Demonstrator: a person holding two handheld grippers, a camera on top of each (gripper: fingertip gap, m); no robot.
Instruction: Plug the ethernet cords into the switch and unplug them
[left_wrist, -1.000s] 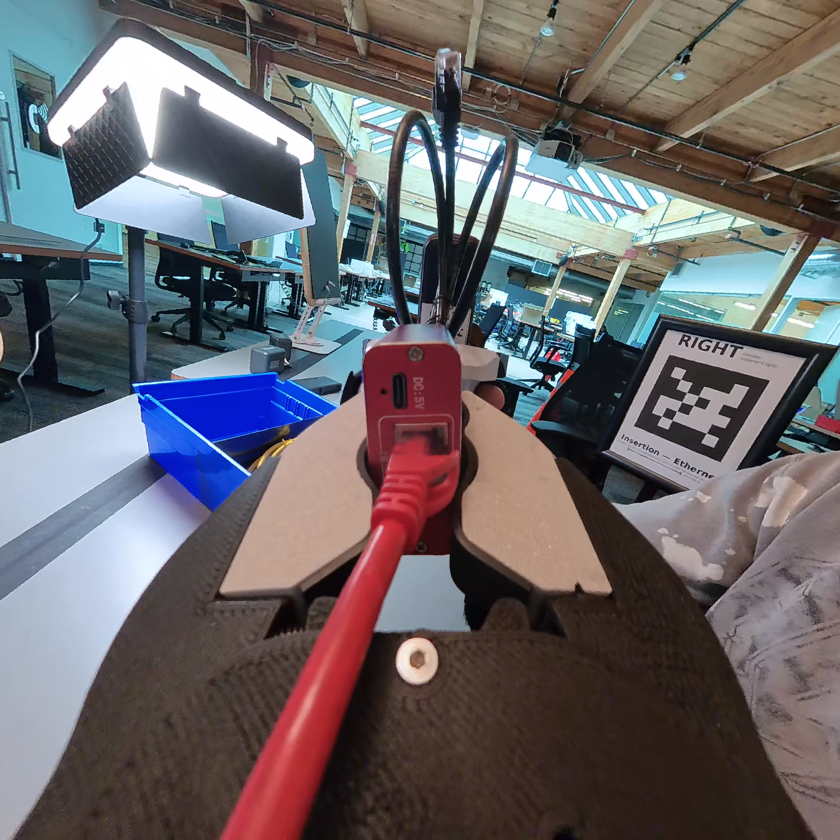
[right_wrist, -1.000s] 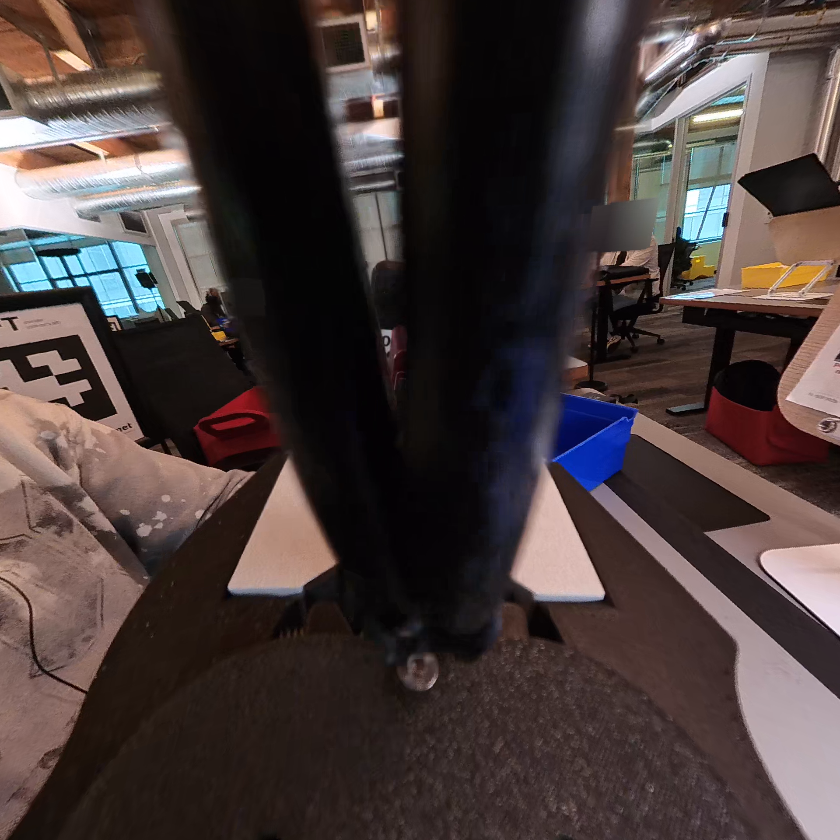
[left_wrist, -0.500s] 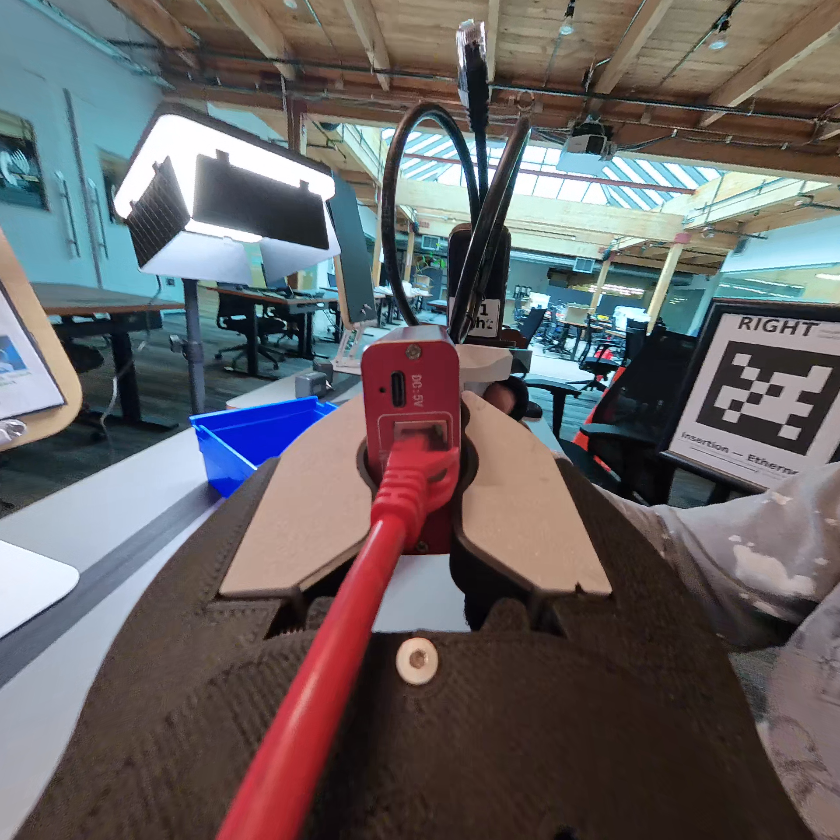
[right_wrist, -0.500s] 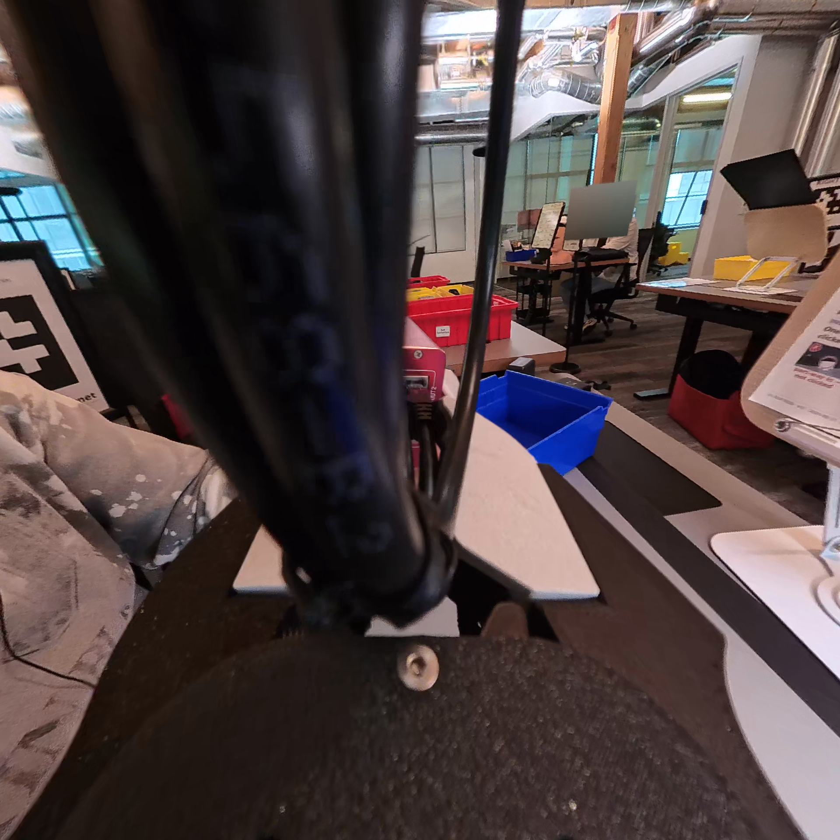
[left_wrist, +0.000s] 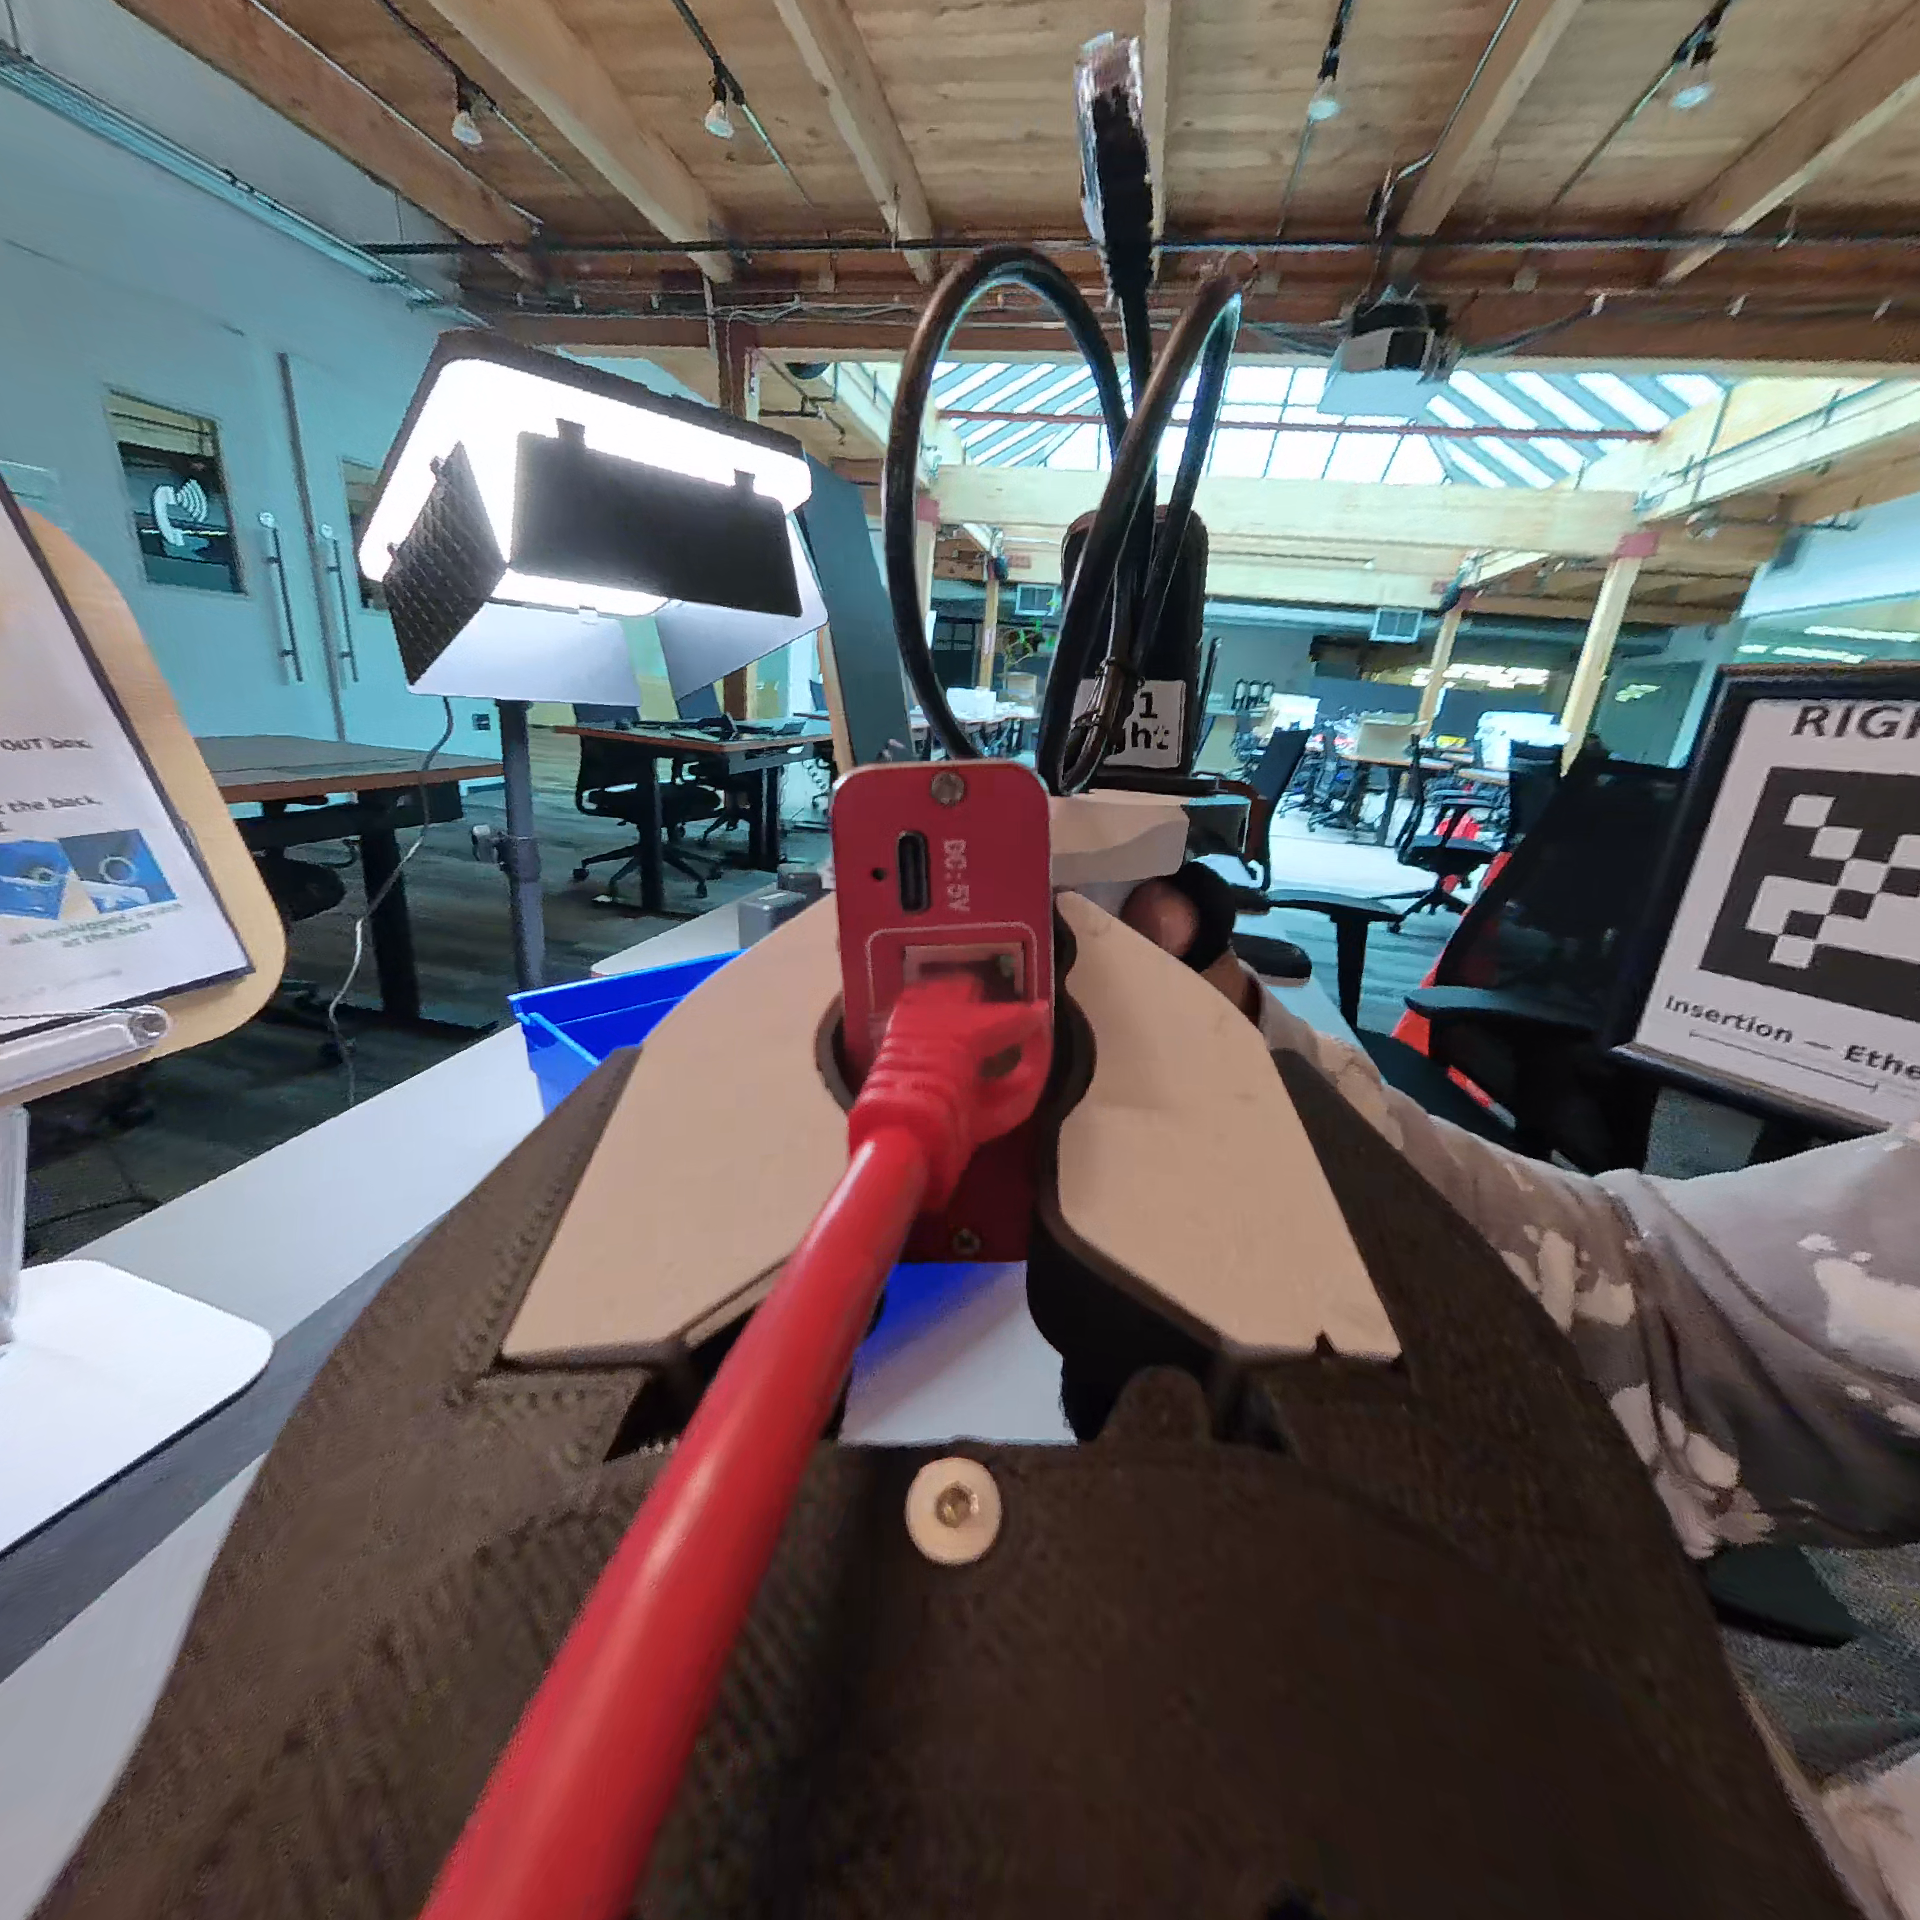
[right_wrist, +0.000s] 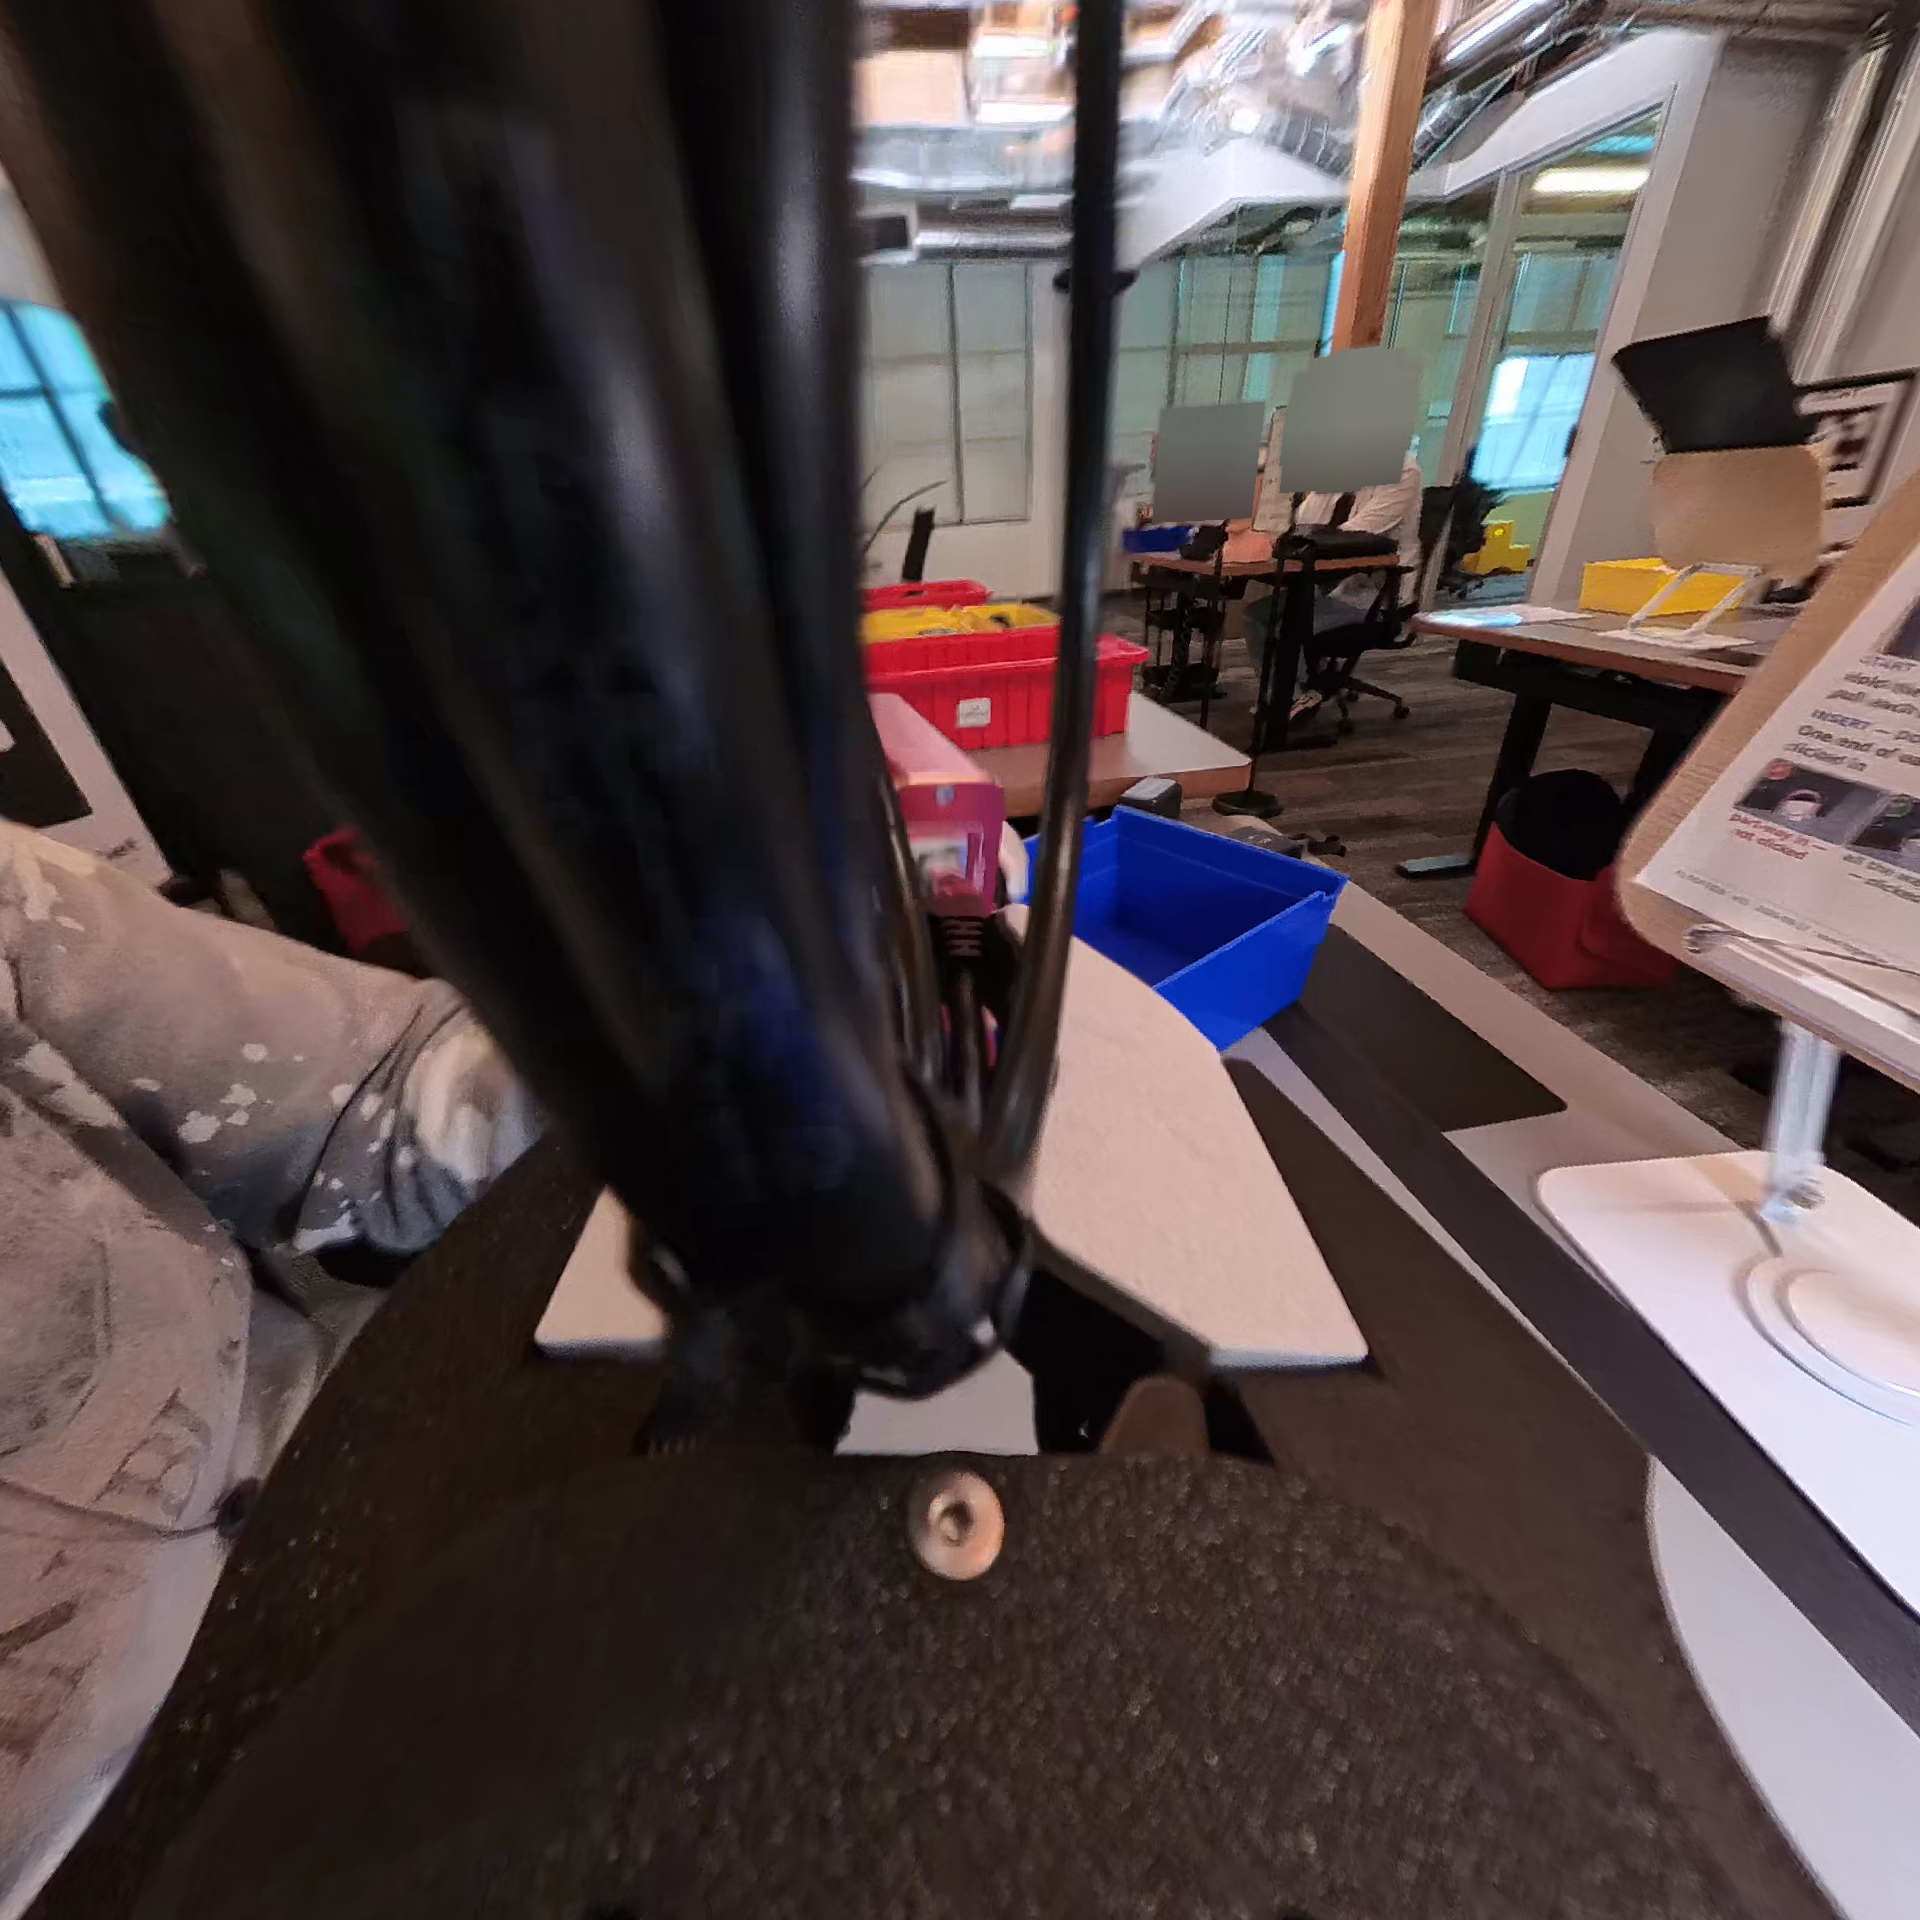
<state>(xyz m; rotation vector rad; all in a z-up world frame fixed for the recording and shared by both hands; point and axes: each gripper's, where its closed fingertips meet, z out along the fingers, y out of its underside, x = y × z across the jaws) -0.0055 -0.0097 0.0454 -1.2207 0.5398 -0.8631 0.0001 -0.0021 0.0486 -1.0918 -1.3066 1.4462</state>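
Observation:
My left gripper (left_wrist: 945, 940) is shut on a small red switch (left_wrist: 940, 883) and holds it upright above the table. A red ethernet cord (left_wrist: 914, 1101) is plugged into the port that faces the camera. Beyond the switch stands my right gripper (left_wrist: 1117, 831), with a coiled black ethernet cord (left_wrist: 1122, 436) rising from it and one free plug on top. In the right wrist view my right gripper (right_wrist: 966, 977) is shut on the black cord (right_wrist: 665, 727), whose coil blocks much of the frame. Its black plug (right_wrist: 961, 935) sits at the switch's (right_wrist: 940, 831) far port; I cannot tell whether it is seated.
A blue bin (left_wrist: 613, 1013) stands on the white table, also in the right wrist view (right_wrist: 1195, 925). An instruction sheet on a stand (right_wrist: 1787, 779) is at the right, a lit lamp (left_wrist: 592, 540) behind, a framed marker board (left_wrist: 1808, 883) and a person's sleeve (left_wrist: 1714, 1351) nearby.
Both grippers have swung round together, so the background has shifted. The black coil has moved left in the right wrist view and uncovered the switch. Both grasps are unchanged.

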